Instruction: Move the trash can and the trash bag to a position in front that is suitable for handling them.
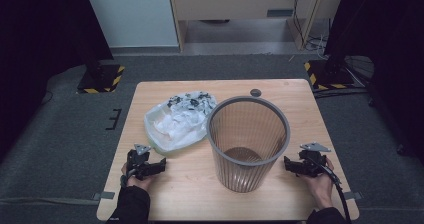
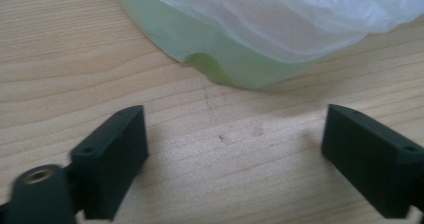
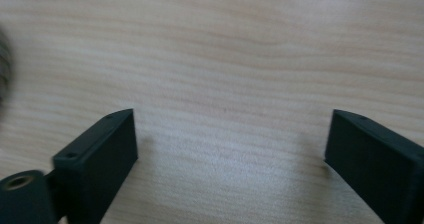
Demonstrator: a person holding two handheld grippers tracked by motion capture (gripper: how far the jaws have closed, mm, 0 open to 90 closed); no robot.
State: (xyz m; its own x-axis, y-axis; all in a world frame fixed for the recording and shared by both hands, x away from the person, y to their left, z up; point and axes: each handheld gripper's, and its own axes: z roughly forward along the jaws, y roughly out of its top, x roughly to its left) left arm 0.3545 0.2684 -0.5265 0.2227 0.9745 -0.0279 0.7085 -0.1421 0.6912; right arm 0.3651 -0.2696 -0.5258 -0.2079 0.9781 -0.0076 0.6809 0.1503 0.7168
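A grey ribbed waste bin (image 1: 247, 141) stands upright on the wooden table (image 1: 280, 91), right of centre. To its left lies a crumpled white and pale green plastic bag (image 1: 177, 121) with black print on top. My left gripper (image 1: 155, 167) rests low on the table just below the bag, held in a hand, its jaws wide apart with nothing between them. In the left gripper view the bag's green edge (image 2: 235, 64) lies a short way beyond the left gripper (image 2: 235, 154). My right gripper (image 1: 289, 164) sits at the bin's right side, open over bare wood (image 3: 230, 149).
A small dark round disc (image 1: 255, 92) lies near the table's far edge behind the bin. Grey carpet surrounds the table. Two stands with yellow-black striped bases (image 1: 100, 79) stand on the floor at the back left and back right.
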